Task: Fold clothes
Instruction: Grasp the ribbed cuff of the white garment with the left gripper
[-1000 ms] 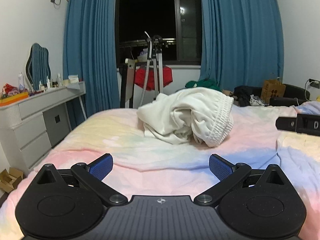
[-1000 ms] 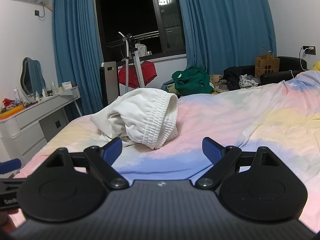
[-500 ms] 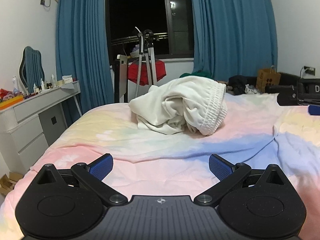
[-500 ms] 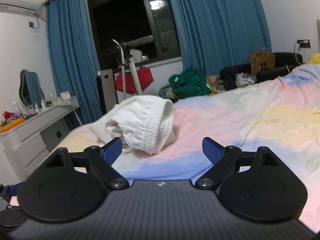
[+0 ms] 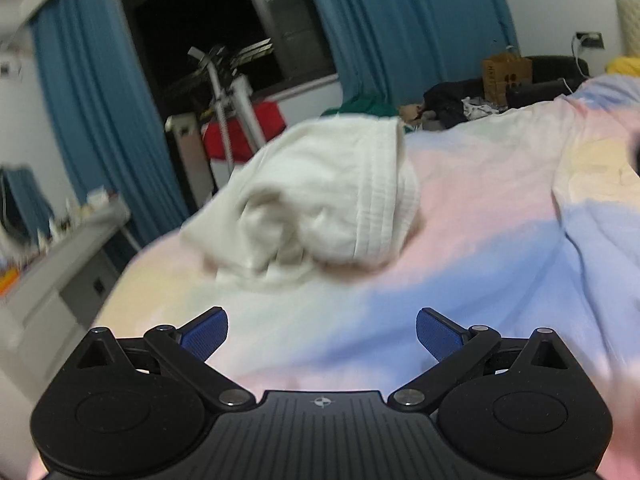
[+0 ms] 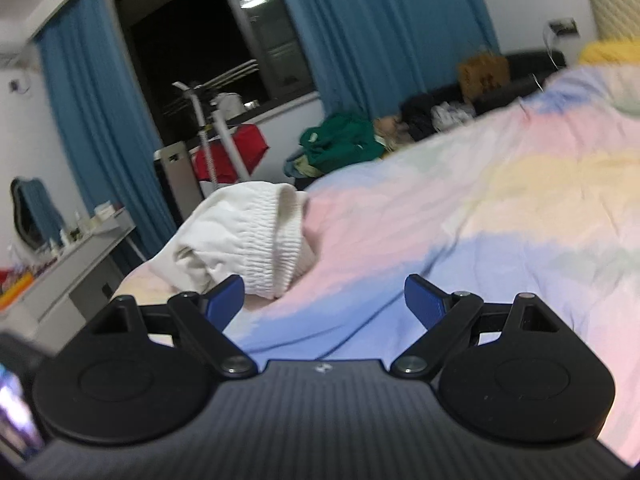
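Blue curtains (image 5: 384,28) flanking dark window (image 5: 208,36)

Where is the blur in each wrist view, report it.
Left wrist view: crumpled white ribbed-waistband garment and grey dresser are motion-smeared; the left hand-held gripper stays sharp. Right wrist view: pastel tie-dye bedspread smears rightward; the right hand-held gripper stays crisp.
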